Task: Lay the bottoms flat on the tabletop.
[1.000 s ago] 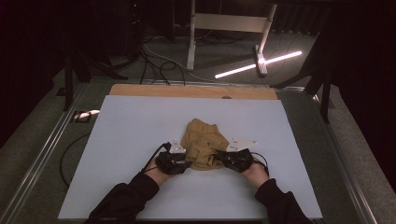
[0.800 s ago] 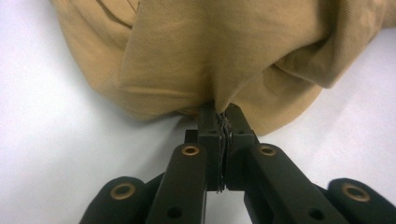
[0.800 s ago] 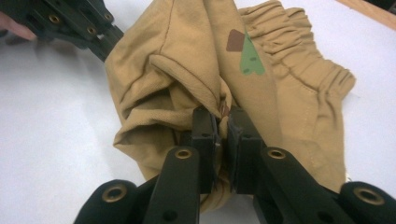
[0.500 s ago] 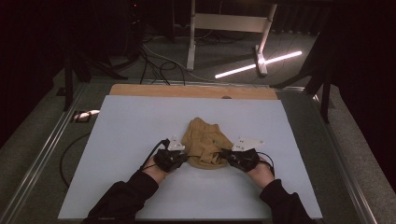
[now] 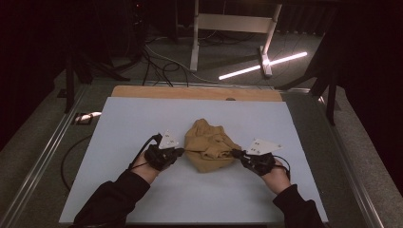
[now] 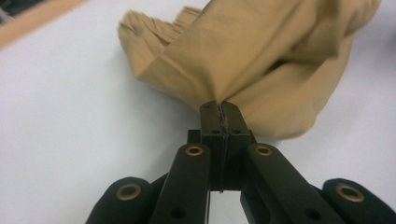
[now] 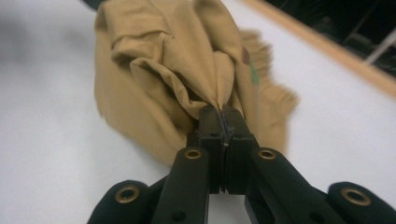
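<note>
A crumpled tan cloth lies bunched at the middle of the white table. My left gripper is at its left edge, shut on a fold of the cloth, jaws pressed together on the fabric. At the cloth's right side my right gripper is also shut, pinching a gathered edge of the cloth. My left gripper and right gripper each show fabric pulled taut from the jaw tips. A frayed hem shows at the cloth's far side.
A wooden strip runs along the table's far edge. Metal rails flank the table. Cables and a stand with a lit tube are on the floor beyond. A black cable loops off the left side.
Both hands have moved apart, the right one farther to the right, stretching the cloth wider between the two shut grippers.
</note>
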Demonstrator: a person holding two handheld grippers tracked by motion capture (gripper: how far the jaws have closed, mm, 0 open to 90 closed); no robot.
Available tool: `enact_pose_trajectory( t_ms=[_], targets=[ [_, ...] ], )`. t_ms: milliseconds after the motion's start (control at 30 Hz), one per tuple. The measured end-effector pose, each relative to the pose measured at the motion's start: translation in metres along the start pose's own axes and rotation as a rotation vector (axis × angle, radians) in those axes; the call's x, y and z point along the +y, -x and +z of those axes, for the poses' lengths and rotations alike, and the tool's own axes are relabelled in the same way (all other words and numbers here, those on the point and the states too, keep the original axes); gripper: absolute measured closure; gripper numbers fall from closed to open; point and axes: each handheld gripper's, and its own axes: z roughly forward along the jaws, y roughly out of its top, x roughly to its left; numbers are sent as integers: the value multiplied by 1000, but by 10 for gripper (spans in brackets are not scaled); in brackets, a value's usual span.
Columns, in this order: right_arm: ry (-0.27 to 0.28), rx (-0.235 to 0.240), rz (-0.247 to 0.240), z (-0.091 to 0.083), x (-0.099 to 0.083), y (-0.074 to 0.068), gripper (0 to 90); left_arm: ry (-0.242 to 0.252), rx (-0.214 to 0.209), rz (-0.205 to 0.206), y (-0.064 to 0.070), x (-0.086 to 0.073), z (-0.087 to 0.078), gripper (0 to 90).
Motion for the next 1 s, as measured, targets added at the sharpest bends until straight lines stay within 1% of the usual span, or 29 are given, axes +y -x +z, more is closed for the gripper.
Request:
enact_pose_trajectory(
  t_ms=[33, 67, 133, 167, 200, 233, 267, 333, 367, 400, 433, 467, 500, 533, 567, 600, 633, 667, 700, 733, 767, 800, 867, 900, 933, 967, 1000],
  targets=[
    [0, 0, 0, 0, 0, 0, 891, -1, 29, 3, -1, 2, -4, 900],
    [31, -45, 12, -10, 5, 9, 891, 28, 32, -26, -9, 5, -15, 900],
    [59, -71, 53, -23, 8, 20, 891, 46, 45, -49, -16, 7, -24, 900],
    [59, -71, 53, -23, 8, 20, 891, 46, 45, -49, -16, 7, -24, 900],
    [55, -82, 67, -30, 6, 25, 891, 47, 28, -54, -18, 6, -26, 900],
    [50, -71, 71, -31, 2, 27, 890, 40, 12, -51, -17, 5, -24, 900],
    [34, -44, 88, -30, -2, 25, 888, 40, -21, -57, -15, 3, -21, 900],
    [-6, -13, 71, -25, -10, 19, 887, 16, -67, -51, -9, -1, -11, 899],
    [-18, 3, 66, -23, -13, 15, 887, 7, -99, -46, -5, -3, -6, 877],
    [-27, 12, 56, -22, -16, 10, 887, -2, -115, -32, 0, -5, 0, 813],
    [-38, 29, 45, -22, -18, 6, 887, -15, -125, -23, 4, -7, 5, 781],
    [-54, 54, 34, -22, -20, 2, 887, -26, -149, -16, 8, -9, 10, 754],
    [-74, 83, 22, -23, -21, -1, 876, -33, -155, -6, 12, -10, 14, 699],
    [-84, 132, 17, -24, -22, -2, 818, -40, -154, -4, 14, -12, 18, 657],
    [-84, 132, 17, -24, -22, -2, 818, -40, -154, -4, 14, -12, 18, 627],
    [-86, 148, 8, -26, -23, -3, 756, -42, -169, -18, 14, -13, 23, 627],
    [-86, 148, 8, -26, -23, -3, 756, -42, -169, -18, 14, -13, 23, 565],
    [-69, 114, 28, -30, -21, -1, 691, -40, -162, -30, 13, -14, 25, 565],
    [-40, 99, 60, -33, -19, 5, 643, -42, -155, -42, 11, -14, 28, 547],
    [5, 31, 110, -37, -14, 16, 610, -37, -138, -53, 8, -14, 30, 510],
    [17, 17, 127, -37, -12, 19, 589, -35, -129, -60, 6, -15, 32, 508],
    [22, -25, 142, -36, -10, 24, 583, -33, -125, -68, 3, -15, 35, 490],
    [-4, -90, 177, -29, -8, 35, 568, -41, -117, -87, -2, -15, 42, 474],
    [-4, -90, 177, -29, -8, 35, 568, -41, -117, -87, -2, -15, 42, 463],
    [-36, -136, 223, -17, -10, 46, 564, -49, -119, -103, -7, -16, 50, 458],
    [-36, -136, 223, -17, -10, 46, 564, -49, -119, -103, -7, -16, 50, 455],
    [-74, -160, 256, -2, -14, 55, 552, -54, -123, -119, -10, -16, 58, 439]
  ],
)
